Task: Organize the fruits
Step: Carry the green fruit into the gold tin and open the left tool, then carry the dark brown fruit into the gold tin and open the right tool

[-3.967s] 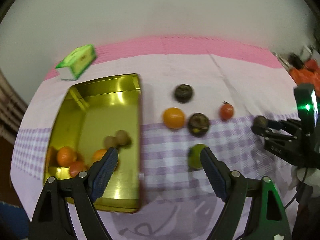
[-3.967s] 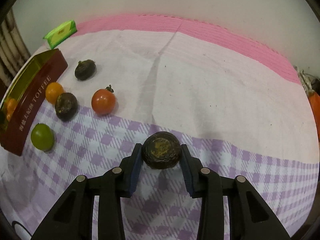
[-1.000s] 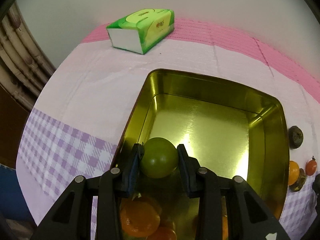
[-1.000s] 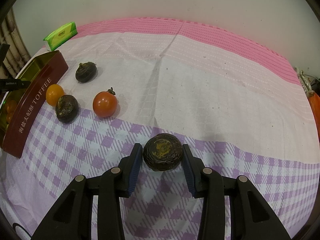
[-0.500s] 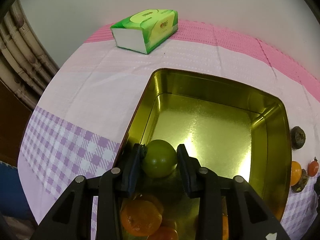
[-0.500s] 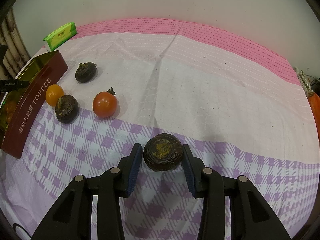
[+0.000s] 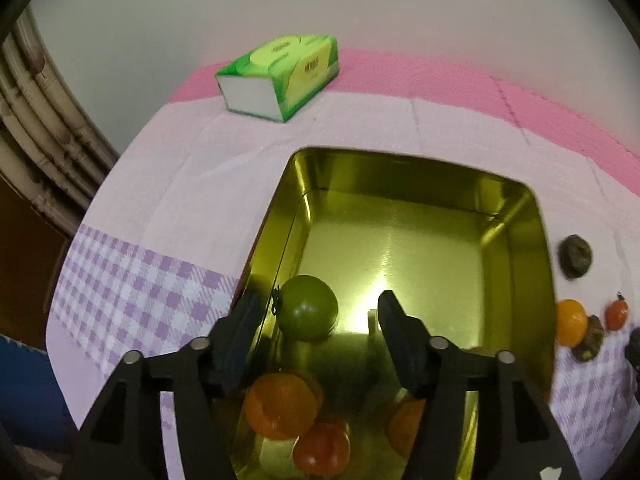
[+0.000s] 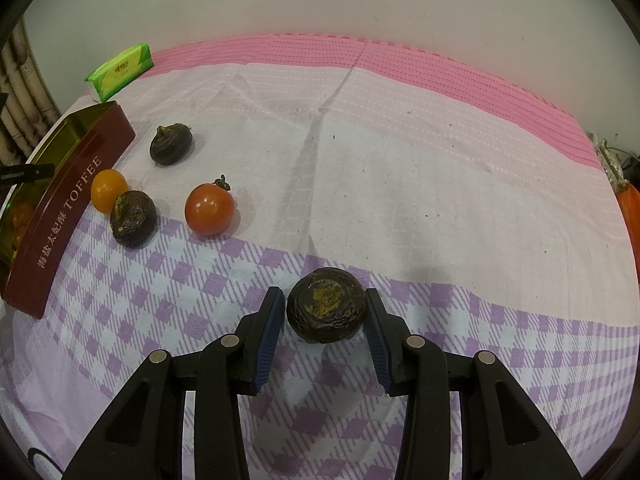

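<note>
My left gripper [image 7: 316, 320] is open over the gold toffee tin [image 7: 520, 216]. A green fruit [image 7: 307, 307] lies free in the tin between the jaws, nearer the left one. Orange and red fruits [image 7: 280, 406] lie below it. My right gripper [image 8: 322, 320] stands around a dark wrinkled fruit [image 8: 326, 310] on the checked cloth; small gaps show on both sides. On the cloth lie a red tomato [image 8: 209, 209], an orange fruit [image 8: 108, 190] and two dark fruits [image 8: 133, 218] [image 8: 171, 144], beside the tin's red wall [image 8: 68, 216].
A green tissue pack stands at the back left of the table [image 7: 280, 76] [image 8: 120, 70]. The pink and lilac cloth [image 8: 400, 140] covers the table. Bamboo-like poles [image 7: 36, 136] stand off the left edge. Orange things [image 8: 630, 208] lie at the right edge.
My left gripper has opened and let the green fruit go into the tin. My right gripper's jaws have eased slightly apart around the dark fruit, which rests on the cloth.
</note>
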Demonstrator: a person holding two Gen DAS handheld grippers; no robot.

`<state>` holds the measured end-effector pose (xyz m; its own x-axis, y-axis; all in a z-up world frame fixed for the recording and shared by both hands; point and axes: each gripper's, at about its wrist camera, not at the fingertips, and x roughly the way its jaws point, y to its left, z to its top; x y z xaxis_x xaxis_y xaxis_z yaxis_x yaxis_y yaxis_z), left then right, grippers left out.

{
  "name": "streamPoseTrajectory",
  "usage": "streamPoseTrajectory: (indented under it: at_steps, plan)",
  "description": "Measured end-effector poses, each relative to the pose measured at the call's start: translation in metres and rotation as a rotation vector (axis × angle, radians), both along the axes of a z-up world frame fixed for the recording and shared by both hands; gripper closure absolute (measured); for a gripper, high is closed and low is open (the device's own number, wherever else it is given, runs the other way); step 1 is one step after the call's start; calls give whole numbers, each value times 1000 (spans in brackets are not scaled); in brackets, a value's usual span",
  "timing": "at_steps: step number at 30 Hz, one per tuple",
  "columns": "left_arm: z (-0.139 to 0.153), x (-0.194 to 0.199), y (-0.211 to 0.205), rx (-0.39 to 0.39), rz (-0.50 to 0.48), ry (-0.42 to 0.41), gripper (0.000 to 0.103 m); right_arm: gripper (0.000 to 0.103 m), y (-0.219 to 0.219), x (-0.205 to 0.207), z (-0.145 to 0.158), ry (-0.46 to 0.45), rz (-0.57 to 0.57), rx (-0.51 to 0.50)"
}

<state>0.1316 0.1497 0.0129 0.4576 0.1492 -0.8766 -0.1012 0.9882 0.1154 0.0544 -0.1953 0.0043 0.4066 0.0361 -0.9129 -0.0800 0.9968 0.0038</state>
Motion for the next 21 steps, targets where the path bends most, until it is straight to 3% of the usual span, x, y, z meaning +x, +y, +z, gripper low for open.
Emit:
streamPoseTrajectory:
  at_steps: [5, 10, 18, 21]
  plan:
    - [26, -16, 7, -8, 0, -59, 33, 61, 0, 0, 0, 4, -5, 3]
    - [43, -36, 23, 0, 41, -93, 31, 63, 0, 0, -2, 8, -15, -2]
    - [46, -68, 53, 49, 119, -118, 30, 65, 8, 0, 16, -21, -27, 1]
    - [44, -74, 62, 30, 142, -110, 30, 65, 20, 0, 32, -51, -8, 1]
